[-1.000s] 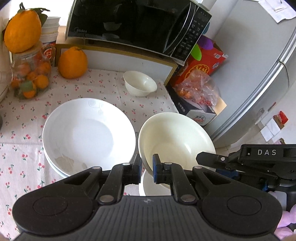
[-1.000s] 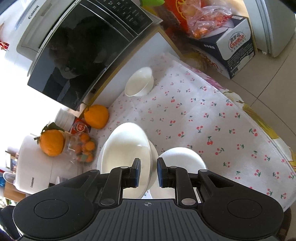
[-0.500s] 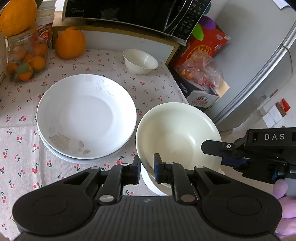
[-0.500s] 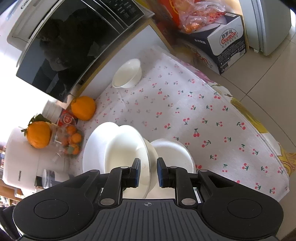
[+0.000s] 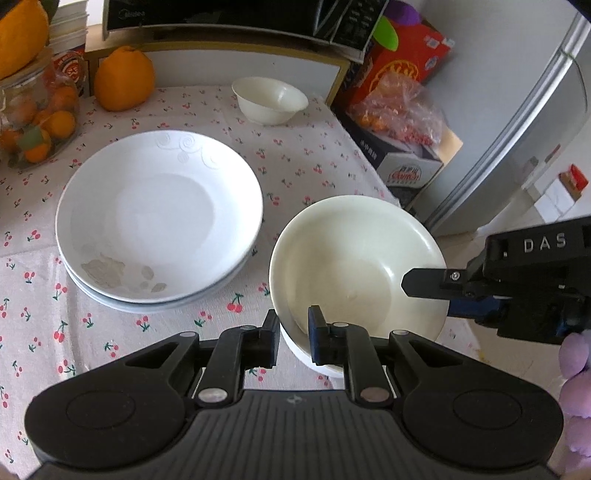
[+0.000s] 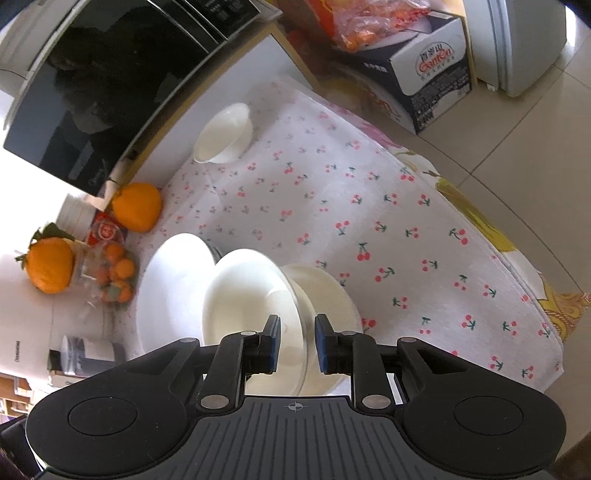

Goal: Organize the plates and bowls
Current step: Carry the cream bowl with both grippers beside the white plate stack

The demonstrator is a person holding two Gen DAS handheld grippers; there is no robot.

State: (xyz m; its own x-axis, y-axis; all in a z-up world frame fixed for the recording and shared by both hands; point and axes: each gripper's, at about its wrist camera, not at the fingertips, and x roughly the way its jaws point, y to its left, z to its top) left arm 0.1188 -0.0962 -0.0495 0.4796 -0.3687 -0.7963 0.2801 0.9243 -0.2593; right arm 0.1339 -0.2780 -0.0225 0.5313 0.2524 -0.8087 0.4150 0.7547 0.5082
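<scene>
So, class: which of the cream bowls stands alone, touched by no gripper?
The small cream bowl near the microwave; the large one sits between gripper fingers.

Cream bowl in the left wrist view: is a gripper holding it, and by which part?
Both hold it. The left gripper pinches the near rim of the cream bowl. The right gripper pinches the rim further to the right.

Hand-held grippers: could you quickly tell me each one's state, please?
Left hand-held gripper: shut on the cream bowl rim.
Right hand-held gripper: shut on the same bowl's rim.
</scene>
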